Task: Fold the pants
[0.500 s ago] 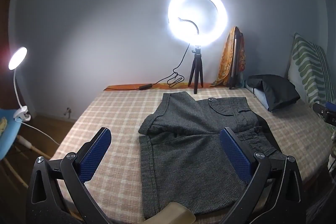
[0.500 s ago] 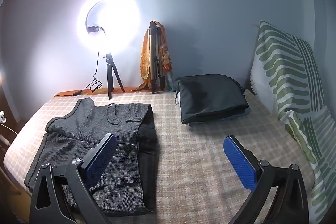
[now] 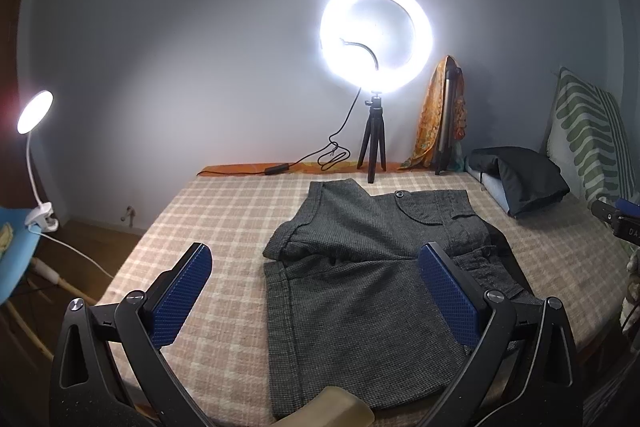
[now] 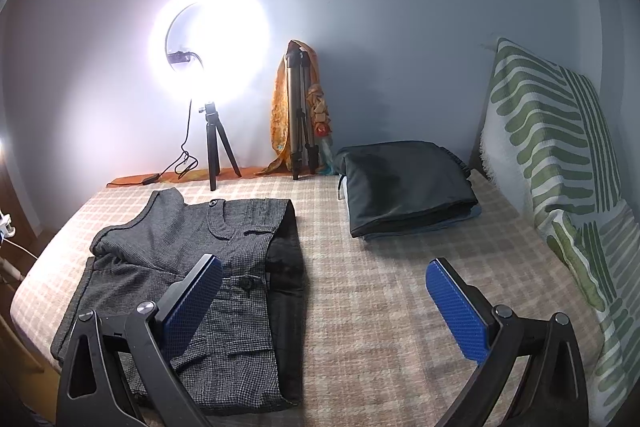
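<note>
Grey checked short pants (image 3: 360, 291) lie on the plaid bed cover (image 3: 224, 227), one leg folded back over the other and the waistband to the right. They also show in the right wrist view (image 4: 192, 267), at the left. My left gripper (image 3: 316, 291) is open and empty, raised above the near edge of the pants. My right gripper (image 4: 324, 299) is open and empty, raised above the bed just right of the waistband. Its body (image 3: 616, 219) shows at the right edge of the left wrist view.
A lit ring light on a small tripod (image 3: 374, 143) stands at the wall with its cable. A second tripod with an orange cloth (image 4: 298, 115) leans nearby. Folded dark clothes (image 4: 404, 187) lie at the back right. A green striped pillow (image 4: 560, 167) stands right. A clip lamp (image 3: 36, 115) is left.
</note>
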